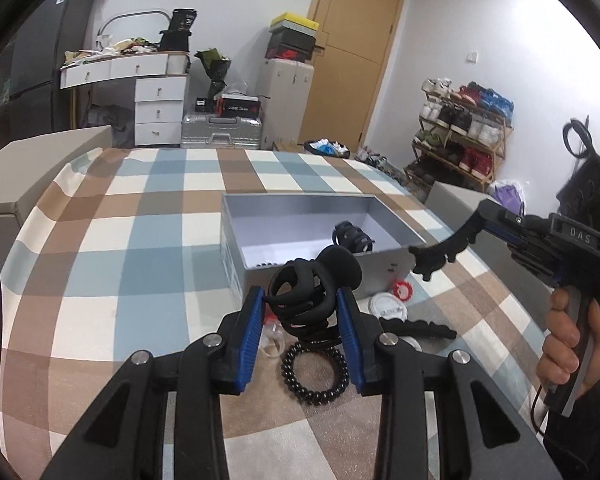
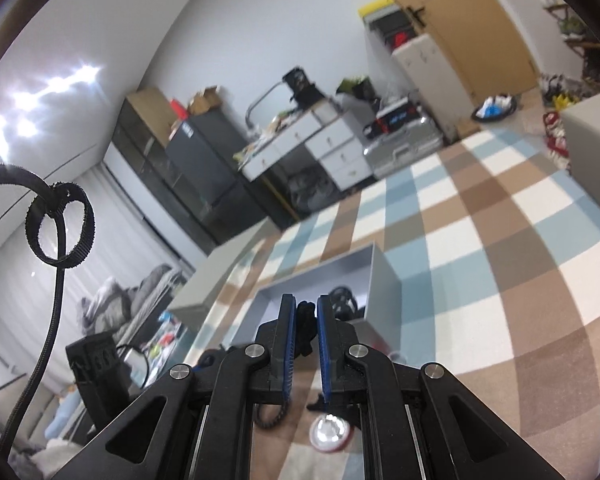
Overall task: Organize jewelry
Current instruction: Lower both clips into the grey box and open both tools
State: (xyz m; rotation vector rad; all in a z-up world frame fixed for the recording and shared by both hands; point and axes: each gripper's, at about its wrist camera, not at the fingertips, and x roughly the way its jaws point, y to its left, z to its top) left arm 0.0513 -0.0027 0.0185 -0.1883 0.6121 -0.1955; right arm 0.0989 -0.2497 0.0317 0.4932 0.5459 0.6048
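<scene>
Left tool [image 1: 300, 304] clamps black claw clip [image 1: 314, 284] just before grey box [image 1: 236, 236], right tool [image 2: 306, 316] pinches wavy black clip [image 1: 446, 246] over box's near right corner.

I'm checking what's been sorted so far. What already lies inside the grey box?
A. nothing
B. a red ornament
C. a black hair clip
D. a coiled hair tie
C: a black hair clip lies in the box; the coiled tie and red ornament are on the cloth outside it.
</scene>
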